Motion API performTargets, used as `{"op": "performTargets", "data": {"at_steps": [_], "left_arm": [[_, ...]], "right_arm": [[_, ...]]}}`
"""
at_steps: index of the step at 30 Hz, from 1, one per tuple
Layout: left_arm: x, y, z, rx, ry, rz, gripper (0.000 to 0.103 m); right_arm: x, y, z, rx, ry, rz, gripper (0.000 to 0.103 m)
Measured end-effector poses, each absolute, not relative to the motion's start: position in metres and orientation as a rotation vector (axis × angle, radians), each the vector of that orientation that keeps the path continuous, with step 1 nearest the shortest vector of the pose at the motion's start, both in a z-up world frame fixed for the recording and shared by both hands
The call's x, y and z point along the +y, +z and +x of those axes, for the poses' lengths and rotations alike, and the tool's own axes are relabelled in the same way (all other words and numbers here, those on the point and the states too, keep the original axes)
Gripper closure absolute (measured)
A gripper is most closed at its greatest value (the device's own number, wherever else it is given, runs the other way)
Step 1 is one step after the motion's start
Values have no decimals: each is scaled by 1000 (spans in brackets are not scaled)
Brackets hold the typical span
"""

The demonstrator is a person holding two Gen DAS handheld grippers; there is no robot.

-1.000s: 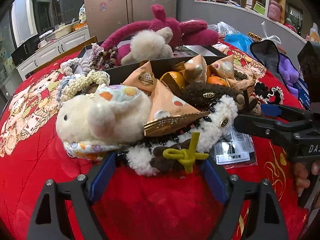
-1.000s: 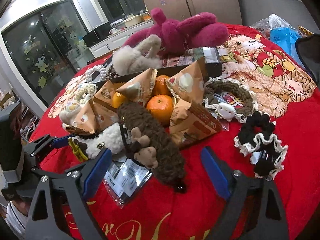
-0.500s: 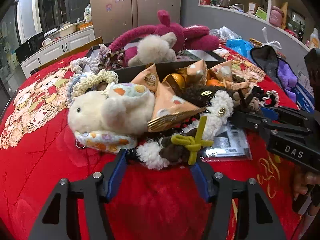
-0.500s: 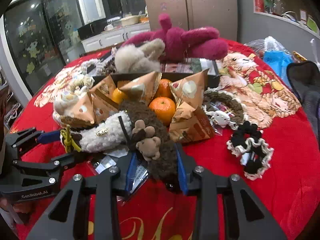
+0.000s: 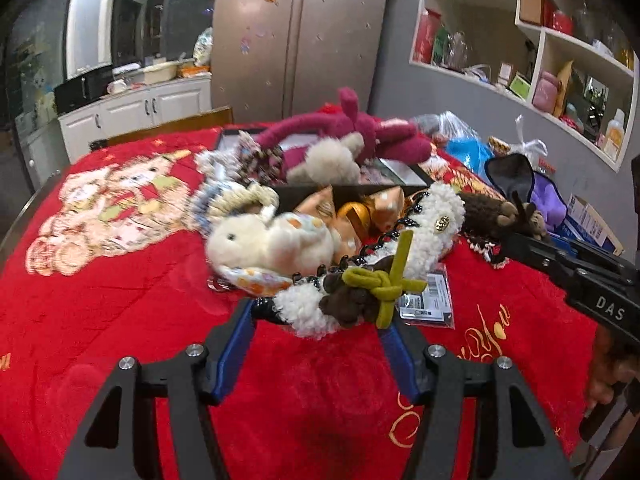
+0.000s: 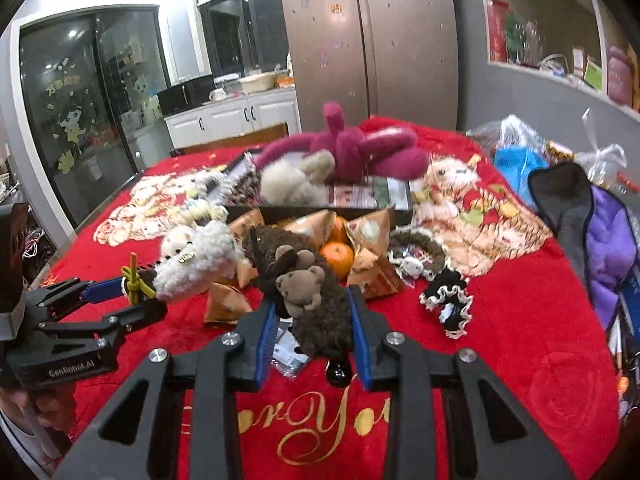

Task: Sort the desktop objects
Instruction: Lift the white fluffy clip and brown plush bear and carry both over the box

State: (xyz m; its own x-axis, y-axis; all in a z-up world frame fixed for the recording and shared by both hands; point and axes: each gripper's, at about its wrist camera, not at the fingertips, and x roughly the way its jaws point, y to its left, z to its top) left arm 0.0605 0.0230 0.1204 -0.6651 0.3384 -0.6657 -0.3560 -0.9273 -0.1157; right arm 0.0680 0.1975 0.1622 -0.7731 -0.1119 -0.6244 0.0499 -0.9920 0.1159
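Observation:
My left gripper [image 5: 320,320] is shut on a white fluffy hair clip [image 5: 424,232] with a brown bow and an olive knot [image 5: 384,284], and holds it above the red cloth; it shows in the right wrist view [image 6: 196,264] too. My right gripper [image 6: 312,324] is shut on a brown fuzzy hair clip with a small bear [image 6: 308,292], also lifted; it also shows in the left wrist view [image 5: 492,212]. A cream plush rabbit [image 5: 272,240] lies behind the white clip.
A black tray [image 6: 400,212] holds oranges [image 6: 338,256] and tan snack packets [image 6: 372,232]. A magenta plush [image 6: 360,152] and a beige plush [image 6: 296,180] lie behind. A black lace scrunchie [image 6: 448,300], a plastic sleeve [image 5: 428,304] and bags [image 6: 516,164] lie on the cloth.
Both grippers closed on their hair clips and lifted them off the cloth. The views rose and tilted up, showing more of the room.

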Motion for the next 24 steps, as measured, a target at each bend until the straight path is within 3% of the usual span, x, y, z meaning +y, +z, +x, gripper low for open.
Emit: {"op": "performTargets", "data": {"at_steps": [13, 24], "left_arm": [[1, 126, 78, 0, 2604, -1025, 40], [48, 165, 33, 40, 2578, -978, 40]], "right_arm": [[185, 170, 92, -184, -2869, 991, 70], [214, 195, 70, -323, -2966, 910, 70]]}}
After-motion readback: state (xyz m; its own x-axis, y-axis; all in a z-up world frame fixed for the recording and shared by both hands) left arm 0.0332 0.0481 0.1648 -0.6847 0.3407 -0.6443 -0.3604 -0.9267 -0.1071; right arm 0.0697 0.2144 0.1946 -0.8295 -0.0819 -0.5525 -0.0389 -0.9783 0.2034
